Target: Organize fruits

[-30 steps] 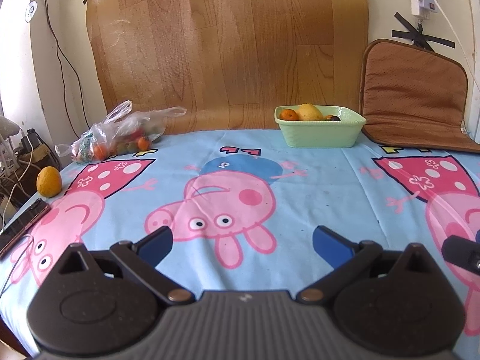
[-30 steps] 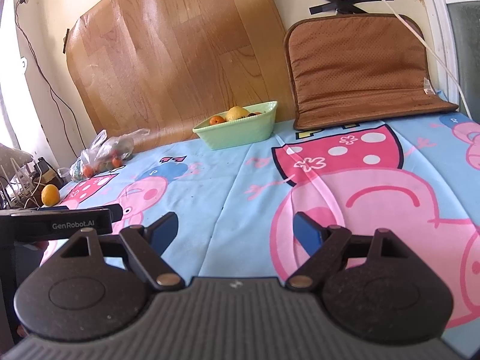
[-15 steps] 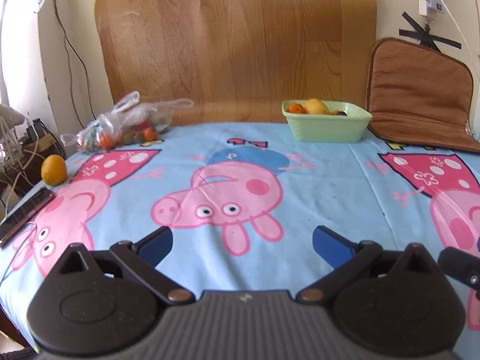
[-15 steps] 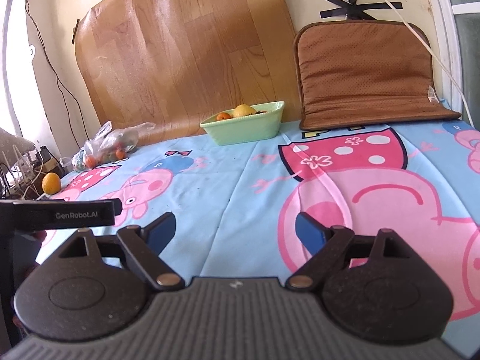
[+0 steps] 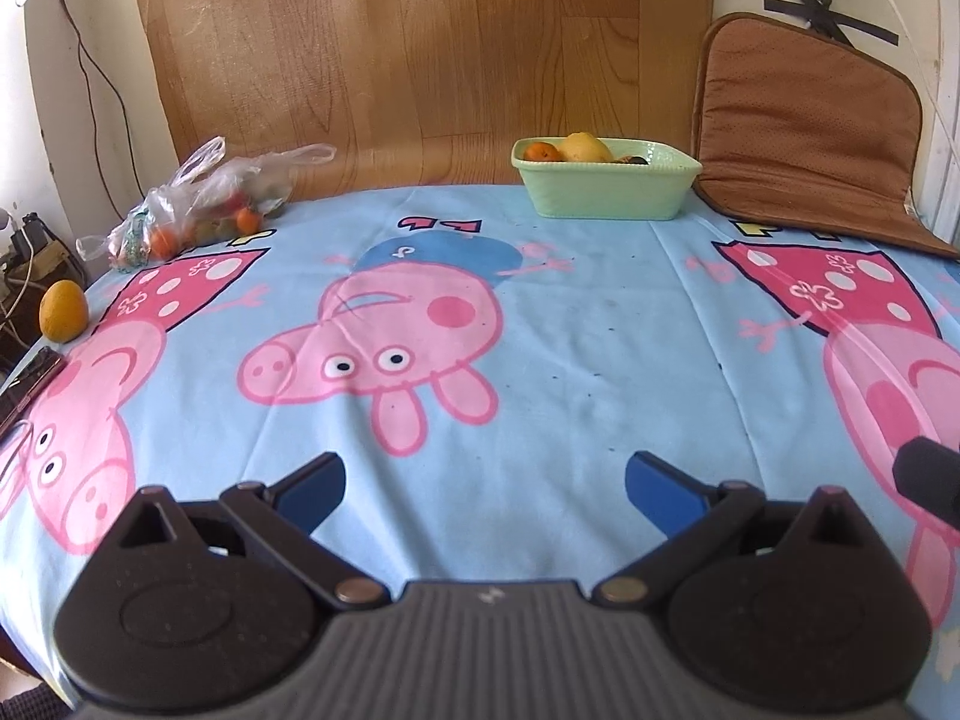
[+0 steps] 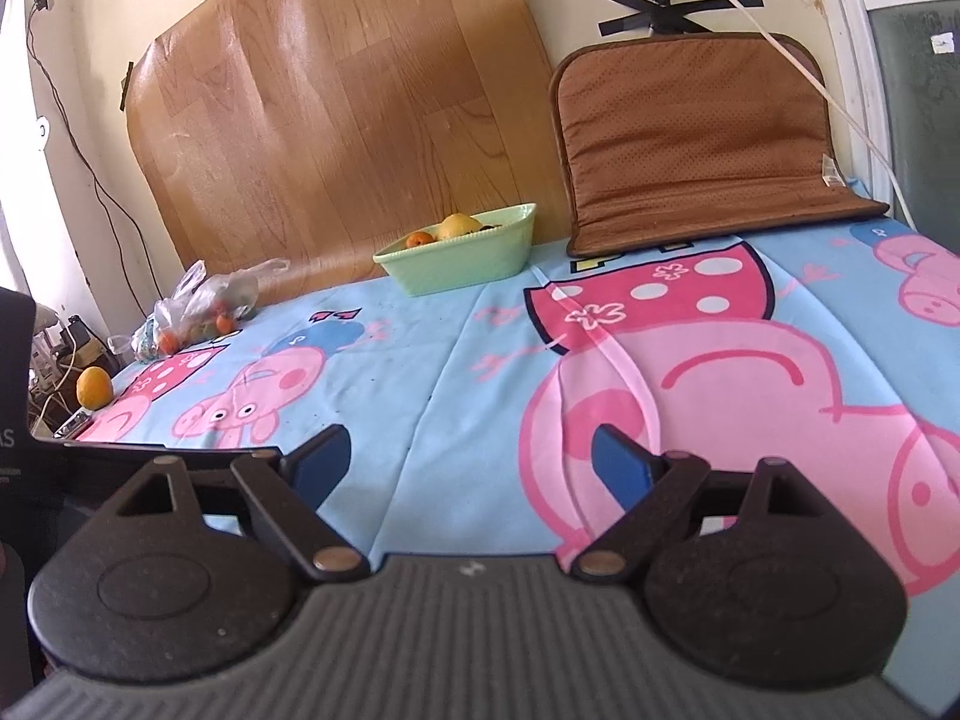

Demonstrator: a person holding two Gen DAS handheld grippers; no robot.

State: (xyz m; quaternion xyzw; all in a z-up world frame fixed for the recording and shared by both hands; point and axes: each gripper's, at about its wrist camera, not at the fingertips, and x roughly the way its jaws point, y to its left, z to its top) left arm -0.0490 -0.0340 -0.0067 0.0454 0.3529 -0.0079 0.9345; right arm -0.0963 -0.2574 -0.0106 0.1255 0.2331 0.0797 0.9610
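Note:
A pale green bowl [image 5: 606, 189] at the table's far edge holds an orange, a yellow fruit and something dark; it also shows in the right wrist view [image 6: 459, 255]. A clear plastic bag of small fruits [image 5: 198, 213] lies at the far left, also in the right wrist view [image 6: 201, 312]. A loose orange-yellow fruit [image 5: 63, 310] sits at the left edge, also in the right wrist view [image 6: 93, 387]. My left gripper [image 5: 485, 489] is open and empty over the near table. My right gripper [image 6: 471, 468] is open and empty, to the right of the left one.
A Peppa Pig cloth [image 5: 570, 330] covers the table. A wood-pattern board [image 5: 420, 60] and a brown cushion [image 5: 804, 126] lean on the back wall. A dark flat device [image 5: 27, 381] lies at the left edge, with cables and chargers beyond.
Both grippers have tilted and shifted slightly over the table, so the bowl and bag sit a little differently in view. Both stay open and empty. No fruit has moved.

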